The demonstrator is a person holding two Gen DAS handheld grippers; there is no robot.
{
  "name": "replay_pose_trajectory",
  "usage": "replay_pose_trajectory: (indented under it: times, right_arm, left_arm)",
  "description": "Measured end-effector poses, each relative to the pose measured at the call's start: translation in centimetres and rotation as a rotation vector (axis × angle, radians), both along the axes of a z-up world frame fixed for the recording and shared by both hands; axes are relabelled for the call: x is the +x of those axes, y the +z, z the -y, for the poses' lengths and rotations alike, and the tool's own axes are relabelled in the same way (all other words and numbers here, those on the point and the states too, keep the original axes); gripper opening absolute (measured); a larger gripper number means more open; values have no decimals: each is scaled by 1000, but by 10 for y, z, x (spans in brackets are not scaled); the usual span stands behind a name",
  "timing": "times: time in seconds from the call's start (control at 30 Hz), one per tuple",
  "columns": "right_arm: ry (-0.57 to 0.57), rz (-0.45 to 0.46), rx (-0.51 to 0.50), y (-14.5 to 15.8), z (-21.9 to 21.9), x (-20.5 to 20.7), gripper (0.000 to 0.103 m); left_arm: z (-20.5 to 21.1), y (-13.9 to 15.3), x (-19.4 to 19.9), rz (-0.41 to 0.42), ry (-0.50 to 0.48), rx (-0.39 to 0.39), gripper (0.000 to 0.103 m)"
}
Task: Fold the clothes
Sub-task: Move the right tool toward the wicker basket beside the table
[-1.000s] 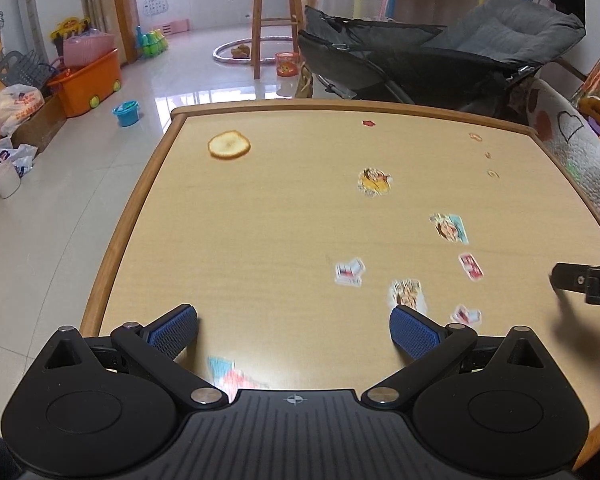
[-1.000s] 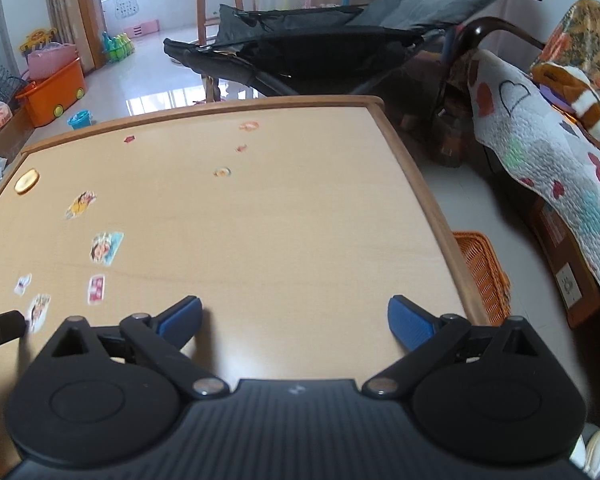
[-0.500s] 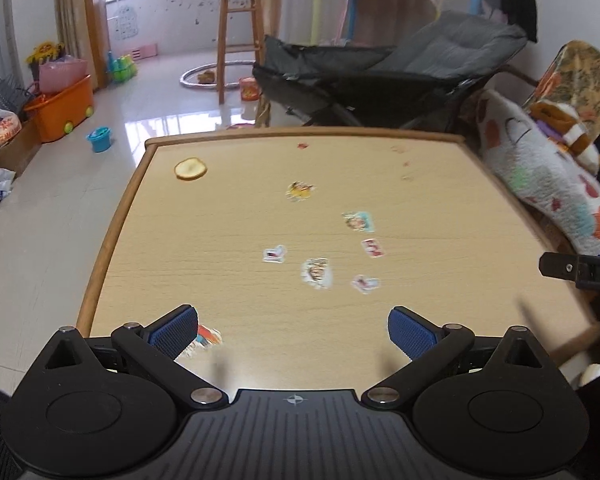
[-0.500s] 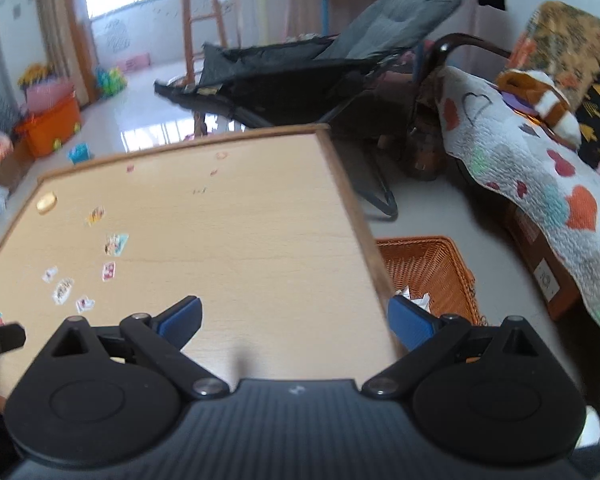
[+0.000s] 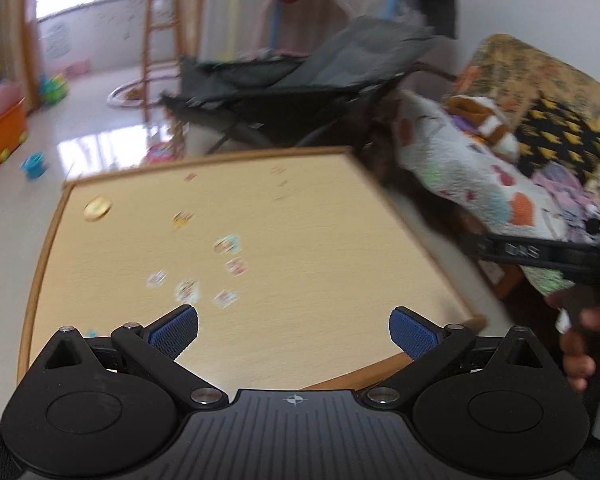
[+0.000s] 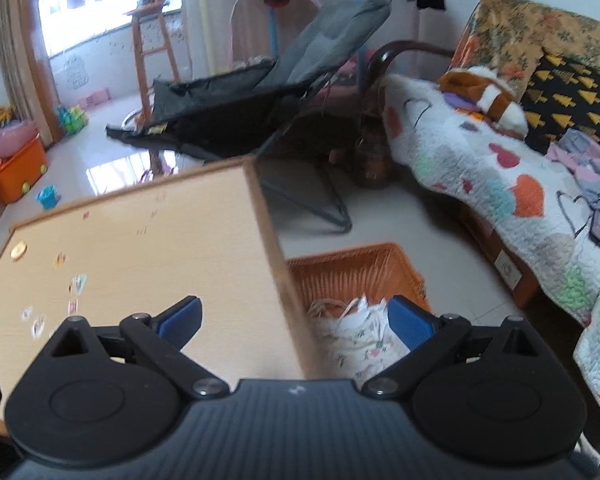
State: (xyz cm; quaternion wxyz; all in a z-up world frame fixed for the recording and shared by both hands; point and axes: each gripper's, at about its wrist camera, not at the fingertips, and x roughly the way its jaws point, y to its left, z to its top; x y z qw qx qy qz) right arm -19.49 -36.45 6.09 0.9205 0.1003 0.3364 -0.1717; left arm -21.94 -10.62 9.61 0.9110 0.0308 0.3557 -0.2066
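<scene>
In the left wrist view, the left gripper [image 5: 294, 326] hangs with fingers spread wide and empty above the sticker-dotted pale wooden table [image 5: 300, 240]. In the right wrist view, the right gripper [image 6: 296, 320], also wide and empty, points over the table's edge at white flower-printed clothing [image 6: 360, 344] crumpled in an orange woven basket [image 6: 356, 268]; likely light and limp, best pinched at an upper fold.

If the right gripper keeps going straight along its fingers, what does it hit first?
Probably the table's right edge, which runs up between the open fingers of the right gripper. Just right of it sit the white floral cloth and orange basket; depth is unclear.
</scene>
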Motion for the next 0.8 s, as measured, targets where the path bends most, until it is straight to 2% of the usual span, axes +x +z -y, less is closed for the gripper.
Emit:
replay_pose_trajectory:
  times: [0.27, 0.47, 0.63, 0.8]
  right_arm:
    - [-1, 45, -41, 16, 34, -6, 100]
    - [-25, 69, -34, 27, 66, -5, 100]
    - [-24, 51, -96, 32, 88, 7, 100]
    - [-3, 21, -147, 20, 115, 17, 100]
  left_arm:
    - [32, 17, -17, 11, -53, -26, 103]
    - [49, 19, -2, 15, -61, -16, 103]
    - [65, 24, 10, 31, -66, -15, 103]
    - [81, 29, 21, 49, -70, -15, 103]
